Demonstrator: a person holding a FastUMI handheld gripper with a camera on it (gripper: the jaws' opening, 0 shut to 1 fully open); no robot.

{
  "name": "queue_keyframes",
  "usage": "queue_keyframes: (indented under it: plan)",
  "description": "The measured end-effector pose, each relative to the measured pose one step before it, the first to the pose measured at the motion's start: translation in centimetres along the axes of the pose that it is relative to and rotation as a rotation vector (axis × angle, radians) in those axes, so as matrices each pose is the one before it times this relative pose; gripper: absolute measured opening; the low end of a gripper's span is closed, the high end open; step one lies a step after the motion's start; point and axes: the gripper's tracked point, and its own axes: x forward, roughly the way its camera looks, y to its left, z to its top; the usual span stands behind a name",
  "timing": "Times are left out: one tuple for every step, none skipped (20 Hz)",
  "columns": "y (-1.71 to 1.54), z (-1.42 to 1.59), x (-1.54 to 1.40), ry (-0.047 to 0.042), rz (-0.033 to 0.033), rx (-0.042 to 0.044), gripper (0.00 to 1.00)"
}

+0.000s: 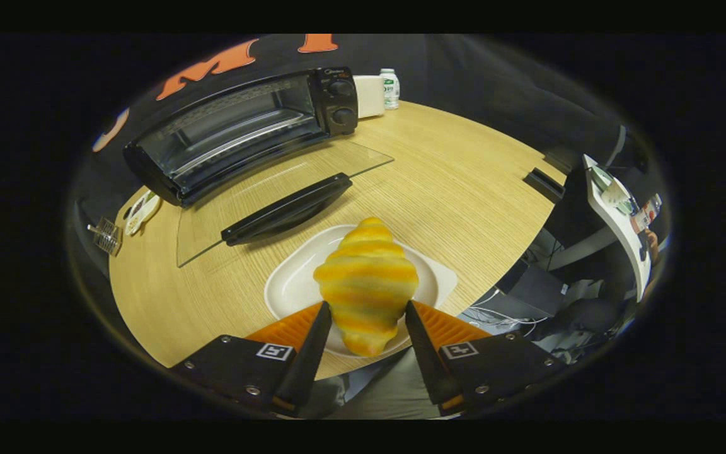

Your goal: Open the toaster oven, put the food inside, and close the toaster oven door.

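Wooden table (464,183) bears toaster oven (243,126), plate (293,284), bottle (390,88)

One toaster oven (237,135) stands on the one bench (464,183), its one glass door (275,195) let down flat, with two knobs (342,101) on its panel. One croissant (366,284) sits over one white plate (290,284), between the two fingers (312,337) of the one tool (366,315). Behind the oven are one white box (369,96) and one small bottle (390,88).
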Motion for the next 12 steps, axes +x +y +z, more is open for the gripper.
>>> queue_keyframes:
  plan:
    - [0.091,0.134,0.017,-0.00390,0.00092,-0.01237,0.70]
    - [0.120,0.136,0.021,-0.00523,0.00543,-0.01148,0.68]
    - [0.050,-0.107,-0.079,-0.00059,0.00549,-0.00316,0.67]
    - [0.073,0.014,-0.151,-0.00138,0.00950,0.00899,0.64]
    - [0.067,0.137,-0.008,-0.00167,0.01604,0.01460,0.62]
    - [0.096,0.036,-0.097,0.00102,0.01696,0.01170,0.58]
    - [0.031,0.031,-0.113,0.00292,0.01663,0.00335,0.56]
    - [0.012,0.162,-0.203,-0.00407,0.01675,-0.00020,0.52]
    - [0.020,0.161,-0.224,-0.00465,0.01794,0.00033,0.51]
    - [0.135,0.191,-0.395,-0.00350,0.01913,0.01436,0.48]
    - [0.290,0.414,-0.425,-0.01033,0.02948,0.02547,0.48]
    - [0.249,0.426,-0.440,-0.00869,0.02330,0.02367,0.48]
